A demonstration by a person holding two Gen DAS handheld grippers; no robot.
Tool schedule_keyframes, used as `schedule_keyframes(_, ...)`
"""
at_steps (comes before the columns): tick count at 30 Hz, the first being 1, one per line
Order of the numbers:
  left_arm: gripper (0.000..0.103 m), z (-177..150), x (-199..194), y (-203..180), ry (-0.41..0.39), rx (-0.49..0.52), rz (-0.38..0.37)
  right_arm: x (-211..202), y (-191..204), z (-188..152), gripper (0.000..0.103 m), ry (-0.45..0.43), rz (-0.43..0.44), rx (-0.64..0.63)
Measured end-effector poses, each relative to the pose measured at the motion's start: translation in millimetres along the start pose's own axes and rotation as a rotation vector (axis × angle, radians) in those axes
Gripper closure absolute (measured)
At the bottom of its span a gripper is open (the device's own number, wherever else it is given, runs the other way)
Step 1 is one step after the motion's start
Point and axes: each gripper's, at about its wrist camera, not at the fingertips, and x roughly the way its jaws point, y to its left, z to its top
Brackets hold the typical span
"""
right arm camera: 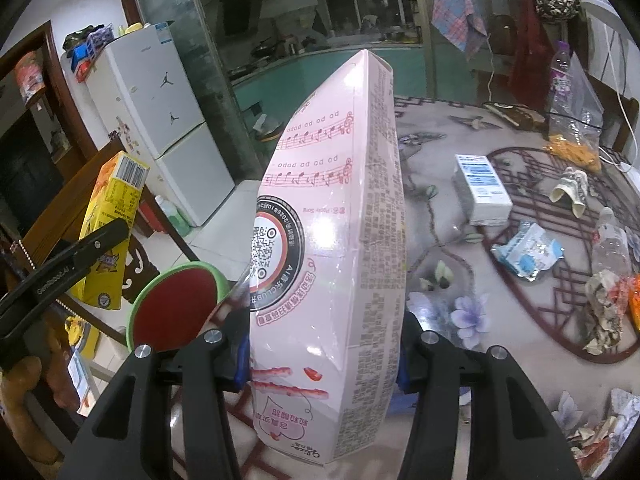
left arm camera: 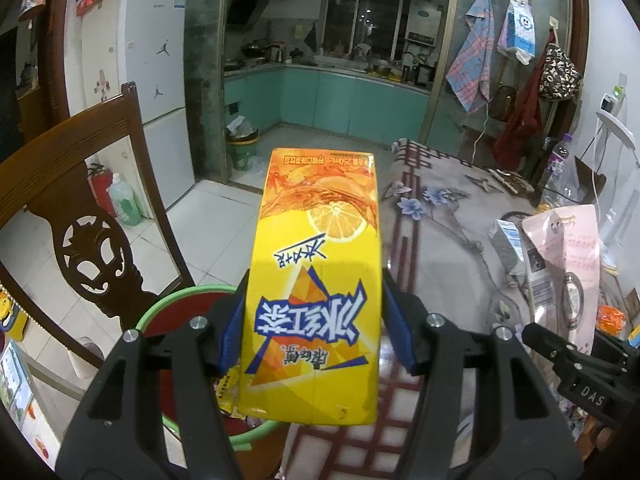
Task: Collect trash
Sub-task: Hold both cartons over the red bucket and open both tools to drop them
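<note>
My left gripper (left arm camera: 314, 320) is shut on a yellow iced-tea carton (left arm camera: 316, 280) and holds it in the air at the table's left edge, beside a green-rimmed red bin (left arm camera: 176, 308). The carton (right arm camera: 108, 236) and left gripper (right arm camera: 60, 272) also show in the right wrist view. My right gripper (right arm camera: 322, 356) is shut on a pink snack box (right arm camera: 332, 240), held upright above the table near the bin (right arm camera: 176, 304). The pink box (left arm camera: 564, 272) and right gripper (left arm camera: 572, 364) show at the right of the left wrist view.
On the flowered tablecloth (right arm camera: 440, 208) lie a white-blue box (right arm camera: 482, 188), a blue foil wrapper (right arm camera: 526, 254), crumpled paper (right arm camera: 604, 312), a plastic bottle (right arm camera: 612, 240) and orange snacks (right arm camera: 574, 152). A wooden chair (left arm camera: 80, 216) stands at the left. A fridge (left arm camera: 152, 80) is behind.
</note>
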Motion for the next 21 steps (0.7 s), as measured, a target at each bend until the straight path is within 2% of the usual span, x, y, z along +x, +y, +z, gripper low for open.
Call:
schedule_keyframes(11,0.046,-8,8,42,0.049,-0.067,0.072,25,29,1,0.054,0.043,0.057,-0.034)
schedule_keyframes(21,0.046,-8,9,84,0.082,-0.143,0.127,61,67,0,0.053,0.128,0.145,-0.060)
